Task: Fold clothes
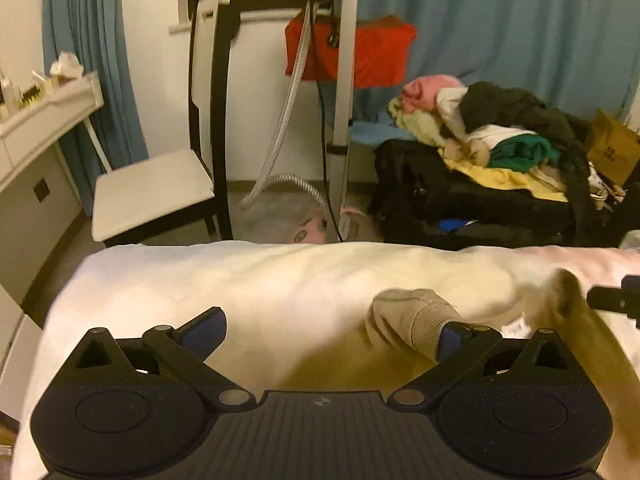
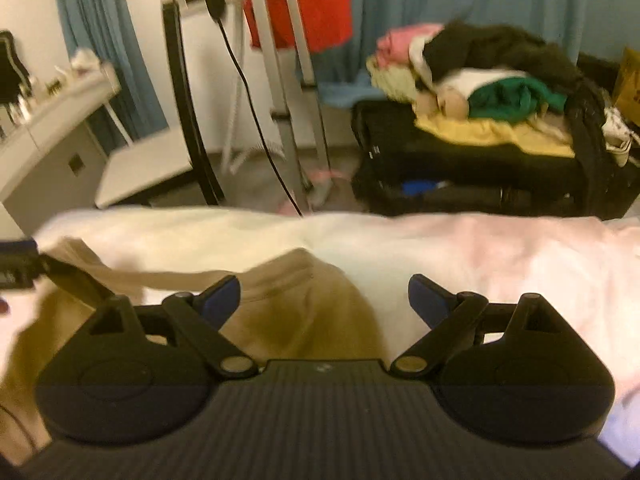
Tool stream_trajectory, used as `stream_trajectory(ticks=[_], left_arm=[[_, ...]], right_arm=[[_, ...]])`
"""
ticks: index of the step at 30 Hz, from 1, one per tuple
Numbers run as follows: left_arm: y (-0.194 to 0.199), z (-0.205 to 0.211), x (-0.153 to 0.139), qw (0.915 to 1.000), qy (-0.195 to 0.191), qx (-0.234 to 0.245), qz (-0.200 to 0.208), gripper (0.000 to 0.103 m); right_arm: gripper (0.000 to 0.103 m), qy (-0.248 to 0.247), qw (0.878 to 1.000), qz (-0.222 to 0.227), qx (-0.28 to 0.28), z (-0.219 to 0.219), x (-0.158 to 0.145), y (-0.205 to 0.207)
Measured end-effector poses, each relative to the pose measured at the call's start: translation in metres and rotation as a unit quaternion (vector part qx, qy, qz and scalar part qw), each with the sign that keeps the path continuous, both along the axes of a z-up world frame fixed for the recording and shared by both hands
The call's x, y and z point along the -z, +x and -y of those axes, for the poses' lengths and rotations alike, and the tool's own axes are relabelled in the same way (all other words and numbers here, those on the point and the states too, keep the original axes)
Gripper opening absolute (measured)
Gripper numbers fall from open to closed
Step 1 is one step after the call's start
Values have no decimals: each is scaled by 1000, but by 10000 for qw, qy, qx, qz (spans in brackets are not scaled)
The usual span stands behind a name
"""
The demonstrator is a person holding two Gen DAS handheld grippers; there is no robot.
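Note:
A tan sweatshirt (image 1: 404,324) lies on a white bed cover (image 1: 248,276). In the left wrist view its ribbed cuff sits beside my right fingertip, with a white label further right. My left gripper (image 1: 328,332) is open, hovering low over the garment, holding nothing. In the right wrist view the sweatshirt (image 2: 304,304) spreads under and left of my right gripper (image 2: 324,296), which is open and empty just above it. The other gripper shows at the left edge (image 2: 16,264) of that view, with the cloth stretched toward it.
Beyond the bed edge stand a white chair (image 1: 160,196), a metal stand with hose and cable (image 1: 344,80), and a black suitcase (image 1: 460,204) piled with clothes (image 1: 500,128). A white shelf (image 1: 44,108) is at left. Blue curtains hang behind.

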State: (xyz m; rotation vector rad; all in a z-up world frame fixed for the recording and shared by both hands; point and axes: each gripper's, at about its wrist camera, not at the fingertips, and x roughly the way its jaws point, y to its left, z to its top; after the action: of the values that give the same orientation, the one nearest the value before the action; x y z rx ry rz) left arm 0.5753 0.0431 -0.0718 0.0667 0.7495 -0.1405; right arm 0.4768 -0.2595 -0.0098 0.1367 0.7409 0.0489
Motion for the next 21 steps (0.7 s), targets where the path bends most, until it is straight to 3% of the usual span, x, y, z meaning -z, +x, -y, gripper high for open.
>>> stream_trajectory(ticks=[4, 7, 10, 13, 16, 21], left_arm=[[-81, 3, -38, 9994, -112, -111, 299, 103], [-137, 1, -46, 9987, -52, -403, 302, 103], [-199, -8, -46, 9978, -282, -502, 319, 103], [-266, -16, -45, 9974, -293, -509, 422, 103], [-323, -25, -41, 9970, -419, -404, 511, 103], [-368, -59, -24, 9922, -946, -723, 358, 102]], right_arm=[[92, 144, 9994, 301, 133, -5, -29, -68], [92, 333, 9978, 480, 323, -10, -45, -132], [92, 492, 9954, 705, 429, -15, -52, -204], [92, 550, 9933, 921, 433, -19, -49, -271], [92, 851, 9896, 1024, 542, -14, -35, -311], [92, 1213, 9841, 1128, 648, -12, -16, -361]])
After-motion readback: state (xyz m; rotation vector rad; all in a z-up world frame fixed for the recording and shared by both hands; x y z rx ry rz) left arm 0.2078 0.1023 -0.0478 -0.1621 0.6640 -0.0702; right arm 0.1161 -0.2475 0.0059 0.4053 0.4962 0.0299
